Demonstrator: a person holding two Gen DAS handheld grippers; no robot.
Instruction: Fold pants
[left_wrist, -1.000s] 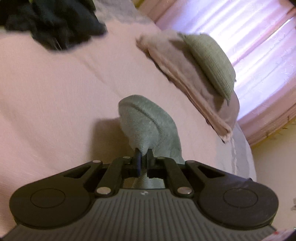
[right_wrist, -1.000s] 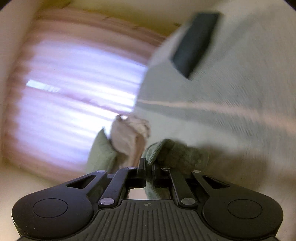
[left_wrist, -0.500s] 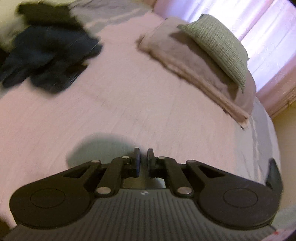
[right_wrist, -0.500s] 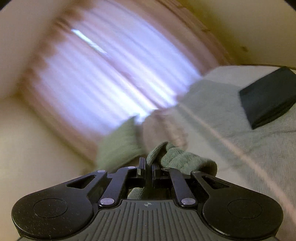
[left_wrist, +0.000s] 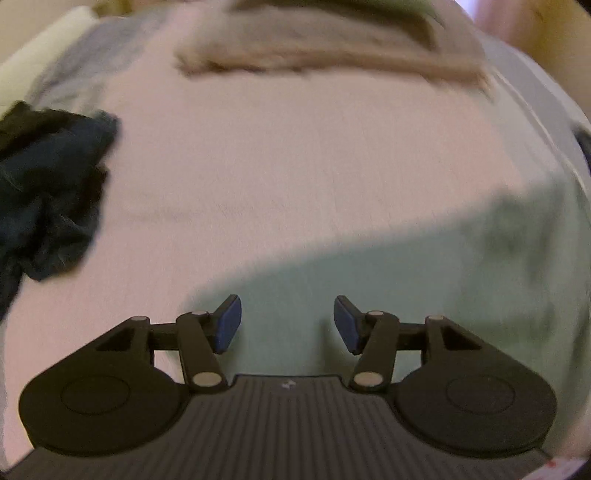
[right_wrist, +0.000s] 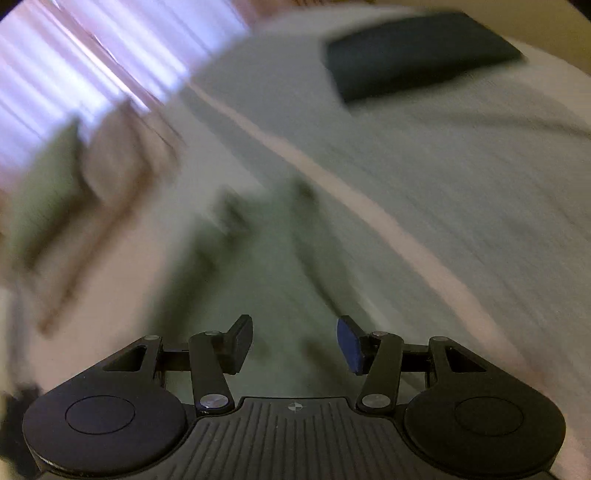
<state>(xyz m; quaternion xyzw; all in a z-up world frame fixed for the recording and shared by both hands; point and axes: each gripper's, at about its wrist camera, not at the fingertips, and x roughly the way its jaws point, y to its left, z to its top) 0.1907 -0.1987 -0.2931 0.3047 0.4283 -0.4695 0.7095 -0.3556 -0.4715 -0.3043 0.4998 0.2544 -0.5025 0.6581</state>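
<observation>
The pale green pants (left_wrist: 424, 273) lie spread on the pink bedspread (left_wrist: 295, 155), running from below my left gripper to the right. My left gripper (left_wrist: 287, 323) hovers over their near edge, jaws opening, with only flat cloth showing beneath the gap and nothing pinched. In the blurred right wrist view the same green pants (right_wrist: 266, 280) lie under my right gripper (right_wrist: 294, 343), whose jaws are also opening and hold nothing.
A heap of dark blue clothes (left_wrist: 48, 199) lies at the left. A beige folded blanket (left_wrist: 325, 51) sits at the far side of the bed. A dark folded garment (right_wrist: 417, 51) rests on grey-green bedding, and a bright curtained window (right_wrist: 92, 55) is at upper left.
Both grippers were shut on the green cloth and lifted it; both have let go and opened, swung downward, and the pants lie flat on the bed.
</observation>
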